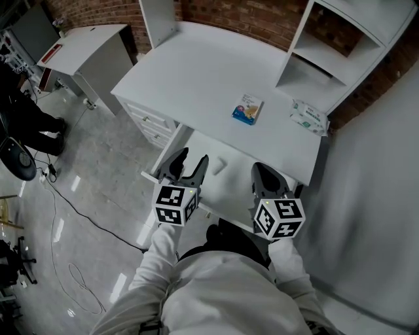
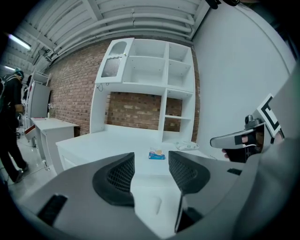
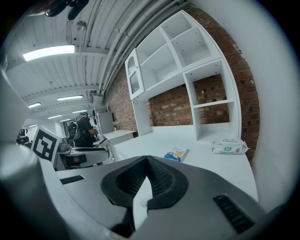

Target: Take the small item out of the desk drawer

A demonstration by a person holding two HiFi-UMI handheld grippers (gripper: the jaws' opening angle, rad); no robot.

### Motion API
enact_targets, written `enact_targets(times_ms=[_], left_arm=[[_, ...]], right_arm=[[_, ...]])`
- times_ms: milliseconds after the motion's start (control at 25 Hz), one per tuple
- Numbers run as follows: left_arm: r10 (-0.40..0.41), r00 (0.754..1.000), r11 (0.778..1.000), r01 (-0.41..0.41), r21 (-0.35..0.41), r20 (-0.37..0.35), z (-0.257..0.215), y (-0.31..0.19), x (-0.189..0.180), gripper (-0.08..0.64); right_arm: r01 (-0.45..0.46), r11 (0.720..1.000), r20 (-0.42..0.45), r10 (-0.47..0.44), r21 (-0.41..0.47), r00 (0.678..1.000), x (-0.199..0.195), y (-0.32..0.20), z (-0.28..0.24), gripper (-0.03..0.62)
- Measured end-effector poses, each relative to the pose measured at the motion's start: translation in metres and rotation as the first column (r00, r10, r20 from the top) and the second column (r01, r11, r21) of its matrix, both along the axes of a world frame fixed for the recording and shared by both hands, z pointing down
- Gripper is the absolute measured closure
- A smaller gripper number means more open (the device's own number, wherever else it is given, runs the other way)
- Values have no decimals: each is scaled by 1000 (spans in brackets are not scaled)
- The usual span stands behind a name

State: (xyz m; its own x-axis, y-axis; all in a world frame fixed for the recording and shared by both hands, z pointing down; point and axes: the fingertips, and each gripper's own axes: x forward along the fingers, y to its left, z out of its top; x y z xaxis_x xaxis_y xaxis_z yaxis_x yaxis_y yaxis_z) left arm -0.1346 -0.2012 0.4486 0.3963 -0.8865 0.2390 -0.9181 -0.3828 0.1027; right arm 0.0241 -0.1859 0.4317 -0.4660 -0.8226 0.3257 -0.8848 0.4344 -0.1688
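Looking down on a white desk [image 1: 196, 72] in the upper middle of the head view, with its drawer [image 1: 229, 191] pulled open below the near edge, at frame centre. In the drawer, toward its upper middle, a small white item [image 1: 219, 165], pale against the white floor and too faint to tell its shape; lying loose, touched by neither tool.

Just left of it, over the drawer's left part, the left gripper [image 1: 192, 161], jaws spread wide and holding nothing. In the left gripper view, the item low in the frame between the two dark pads [image 2: 119, 176], clear of both.

Over the drawer's right part, lower right of centre, the right gripper [image 1: 260, 171], jaws closed tip to tip on nothing, plainly so in the right gripper view.

White sleeves [image 1: 160, 252] at the bottom of the head view.

On the desk top, right of centre, a blue packet [image 1: 247, 109]; further right, by the foot of the white shelf unit [image 1: 327, 39], a pack of wipes [image 1: 309, 116]. Along the top edge, a brick wall [image 1: 242, 16]. At upper left, a second white table [image 1: 85, 39].
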Motion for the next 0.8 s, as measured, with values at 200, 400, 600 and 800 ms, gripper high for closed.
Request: enact_targets(times_ms=[200,400,600,800], left_arm=[[35,999,998,-34,-54,13,16,-13,12,328],[80,996,991,-74,-115,47,37,-27,26,325],[138,985,978,-119,-174,104,61,-41,43,325],[191,972,956,-152,-252,140,97,-52,58,319]], right_arm=[[-15,1000,6,15,-1,1000,5,-9,0,565],[-29,1000,10,29,-4,1000,11,-20,2,565],[-46,999,12,46,-10,999,18,-31,4,565],[-61,998,17,61,-22,998,24,-41,10,565]])
